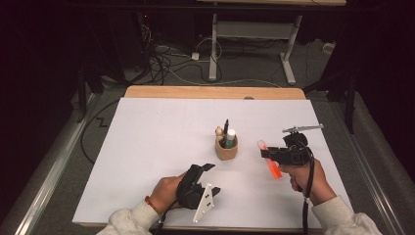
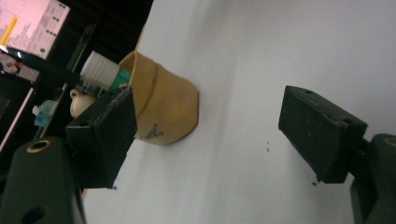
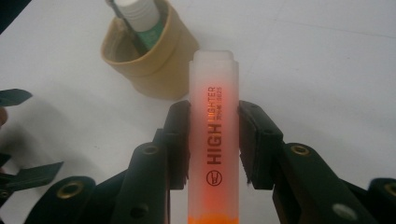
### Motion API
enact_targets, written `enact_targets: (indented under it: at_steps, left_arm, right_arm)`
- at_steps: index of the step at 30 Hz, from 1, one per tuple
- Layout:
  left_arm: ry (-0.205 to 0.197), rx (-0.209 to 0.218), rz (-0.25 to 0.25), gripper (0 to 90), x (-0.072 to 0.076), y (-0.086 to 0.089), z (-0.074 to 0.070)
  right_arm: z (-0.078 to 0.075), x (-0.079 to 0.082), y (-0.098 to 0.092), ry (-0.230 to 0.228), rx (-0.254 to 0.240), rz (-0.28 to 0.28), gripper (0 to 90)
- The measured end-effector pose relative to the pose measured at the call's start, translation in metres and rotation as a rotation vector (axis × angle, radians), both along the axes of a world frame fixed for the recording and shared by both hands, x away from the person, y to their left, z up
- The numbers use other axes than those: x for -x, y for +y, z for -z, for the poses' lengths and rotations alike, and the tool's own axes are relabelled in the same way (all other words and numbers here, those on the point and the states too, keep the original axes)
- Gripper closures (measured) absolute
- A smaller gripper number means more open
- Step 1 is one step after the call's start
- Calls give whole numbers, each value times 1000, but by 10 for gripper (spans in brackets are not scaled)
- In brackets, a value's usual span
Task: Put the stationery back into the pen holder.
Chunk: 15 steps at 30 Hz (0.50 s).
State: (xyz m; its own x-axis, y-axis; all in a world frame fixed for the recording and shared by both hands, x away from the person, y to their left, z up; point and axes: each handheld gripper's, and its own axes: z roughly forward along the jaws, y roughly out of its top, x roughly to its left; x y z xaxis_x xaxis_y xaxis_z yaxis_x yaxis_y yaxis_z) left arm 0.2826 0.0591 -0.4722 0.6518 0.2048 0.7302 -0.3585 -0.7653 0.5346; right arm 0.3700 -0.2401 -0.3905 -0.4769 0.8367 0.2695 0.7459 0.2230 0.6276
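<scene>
step: highlighter to cup | right gripper (image 3: pixel 214 140) jaws clamped on orange highlighter (image 3: pixel 213 116) | left gripper (image 2: pixel 208 135) jaws apart, empty | advice: tilt upright, lower into tan cup (image 1: pixel 226 148) mid-counter, clear the pens

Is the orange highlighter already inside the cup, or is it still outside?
Outside. The right gripper clamps the highlighter above the table, apart from the cup, which holds other pens.

Orange highlighter (image 3: pixel 214 140), translucent cap pointing ahead, clamped between the right gripper (image 3: pixel 214 142) pads, held tilted in the air over the table's right half, near its front edge.
</scene>
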Motion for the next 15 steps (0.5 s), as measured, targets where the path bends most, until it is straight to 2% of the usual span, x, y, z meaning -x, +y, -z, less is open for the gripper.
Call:
enact_targets:
  at_steps: [3,5,7,10,12,15]
  left_arm:
    - [-34,10,19,194,-2,-8,-2]
    - [-68,-11,36,203,-2,-14,-4]
    - [-77,3,62,211,-3,-22,-4]
    - [-108,-8,81,216,-5,-32,-3]
    - [-111,-9,91,219,-7,-38,-3]
    - [-148,-12,109,229,-8,-47,-2]
  right_arm:
    - [-2,2,8,12,-9,-33,669]
    - [-4,4,13,22,-10,-53,669]
    - [-4,5,18,34,-2,-69,670]
    - [-4,6,25,48,22,-91,669]
    - [-4,7,31,59,37,-108,669]
    - [-4,6,36,65,50,-118,669]
